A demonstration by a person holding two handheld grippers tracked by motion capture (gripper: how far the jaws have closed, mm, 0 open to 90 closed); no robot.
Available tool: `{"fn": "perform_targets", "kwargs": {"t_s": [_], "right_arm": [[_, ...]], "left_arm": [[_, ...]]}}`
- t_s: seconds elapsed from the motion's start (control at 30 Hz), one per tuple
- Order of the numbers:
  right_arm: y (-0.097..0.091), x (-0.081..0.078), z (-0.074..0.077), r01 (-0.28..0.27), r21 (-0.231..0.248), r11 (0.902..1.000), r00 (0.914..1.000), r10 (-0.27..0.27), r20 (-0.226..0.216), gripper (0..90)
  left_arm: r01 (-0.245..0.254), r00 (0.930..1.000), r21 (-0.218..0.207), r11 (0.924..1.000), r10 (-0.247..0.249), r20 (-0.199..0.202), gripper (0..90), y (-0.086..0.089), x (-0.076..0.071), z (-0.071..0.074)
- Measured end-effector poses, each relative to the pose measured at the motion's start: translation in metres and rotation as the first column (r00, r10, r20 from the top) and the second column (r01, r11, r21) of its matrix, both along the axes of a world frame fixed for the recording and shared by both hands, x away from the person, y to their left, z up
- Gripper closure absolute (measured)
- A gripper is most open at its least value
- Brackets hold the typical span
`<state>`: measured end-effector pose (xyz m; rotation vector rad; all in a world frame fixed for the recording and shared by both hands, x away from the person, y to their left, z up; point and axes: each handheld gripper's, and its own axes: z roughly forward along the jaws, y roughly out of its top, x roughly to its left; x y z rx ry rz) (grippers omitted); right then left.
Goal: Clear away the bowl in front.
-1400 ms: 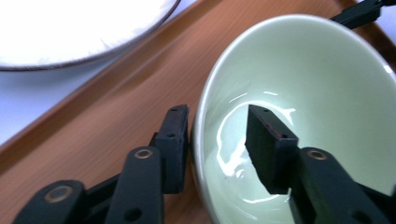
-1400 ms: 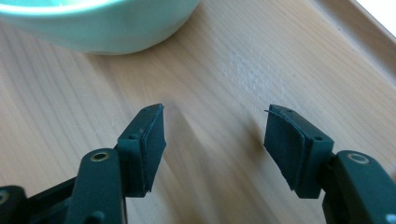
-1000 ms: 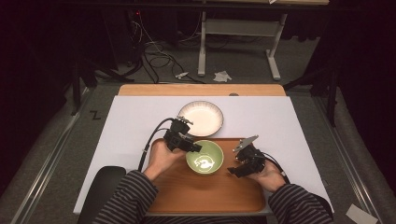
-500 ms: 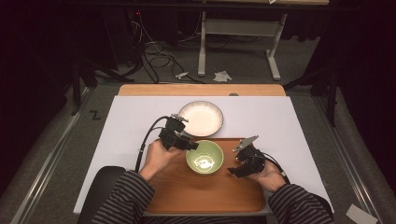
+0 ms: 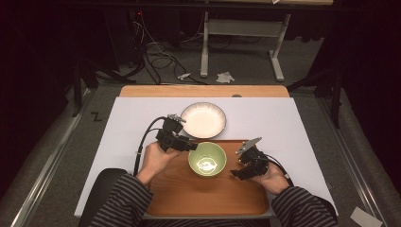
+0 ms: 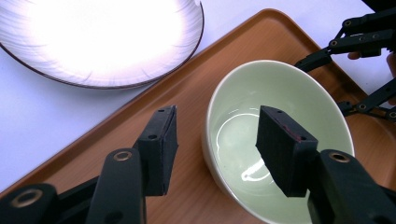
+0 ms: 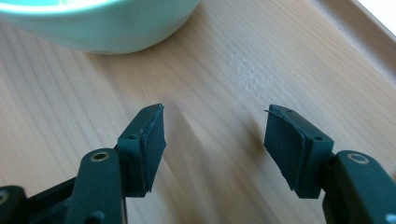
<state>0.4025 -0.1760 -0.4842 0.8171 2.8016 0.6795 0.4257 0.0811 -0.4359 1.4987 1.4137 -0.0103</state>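
- Left hand-held gripper point(image 5: 189, 147): I am bringing it up to the near-left rim of the green bowl point(image 5: 207, 159); half a second back it was sitting slightly farther left, so the approach is closing in.
- Jaws, left gripper view: they are standing apart and straddling the bowl wall, one pad point(image 6: 161, 149) outside over the wood, the other point(image 6: 282, 149) inside over the glazed hollow. Neither pad is touching the rim yet, as far as I can judge.
- Green bowl point(image 6: 280, 140): it is sitting upright and empty on the wooden tray point(image 5: 208, 194), towards the tray's far edge, just below the white plate point(image 5: 204, 120), which is resting on the white worktop point(image 5: 293, 123) beyond the tray.
- Right hand-held gripper point(image 5: 235, 174): I am holding it low over the tray, to the right of the bowl and apart from it, much as a second ago. Its jaws are spread with only bare wood point(image 7: 210, 93) between them.
- Meaning for the work: I judge the rim grasp to be the step in hand; the left jaws are now placed to close on the wall, and lifting the bowl has not yet begun.
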Motion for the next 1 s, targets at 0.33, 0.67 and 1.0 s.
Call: {"fn": "perform_targets", "kwargs": {"t_s": [0.33, 0.67, 1.0], "right_arm": [[0.0, 0.0, 0.0, 0.001, -0.002, 1.0, 1.0, -0.001, -0.002, 40.0], [0.0, 0.0, 0.0, 0.0, -0.003, 1.0, 1.0, 0.0, -0.003, 40.1], [0.0, 0.0, 0.0, 0.002, -0.005, 1.0, 1.0, -0.002, -0.001, 40.1]], "left_arm": [[-0.029, 0.9996, -0.014, 0.9995, 0.029, 0.006, 47.8, 0.012, -0.003, 0.003], [-0.05, 0.9987, -0.023, 0.9985, 0.05, 0.004, 47.8, 0.022, -0.005, 0.002], [-0.07, 0.9975, -0.015, 0.9974, 0.07, -0.008, 47.6, 0.031, -0.007, -0.003]]}}
